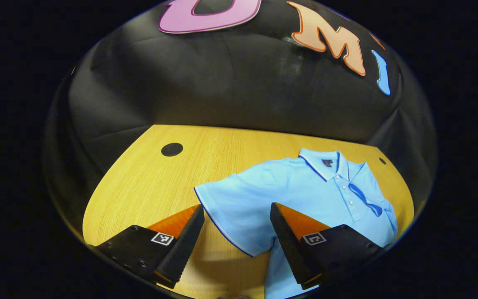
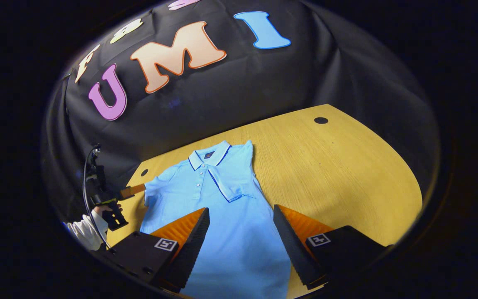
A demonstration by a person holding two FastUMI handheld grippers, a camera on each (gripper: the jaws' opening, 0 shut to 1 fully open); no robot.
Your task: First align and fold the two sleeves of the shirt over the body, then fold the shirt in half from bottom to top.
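A light blue polo shirt (image 2: 222,207) is lying flat on the wooden table (image 2: 347,174), collar toward the wall. One sleeve (image 2: 232,185) is lying folded over the chest; the other sleeve (image 2: 156,187) is spreading out flat. The right gripper (image 2: 241,228) is hovering above the shirt's lower body with its jaws standing wide apart. At the far side, the left gripper (image 2: 133,191), held by a hand (image 2: 102,214) in a white sleeve, is pointing at the spread sleeve's edge.

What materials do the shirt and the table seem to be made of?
The shirt: soft knit fabric, probably cotton pique, matte; it lies limp with gentle creases and has a ribbed collar. The table: wood or wood-look laminate, smooth with a slight sheen; fine straight grain lines show.
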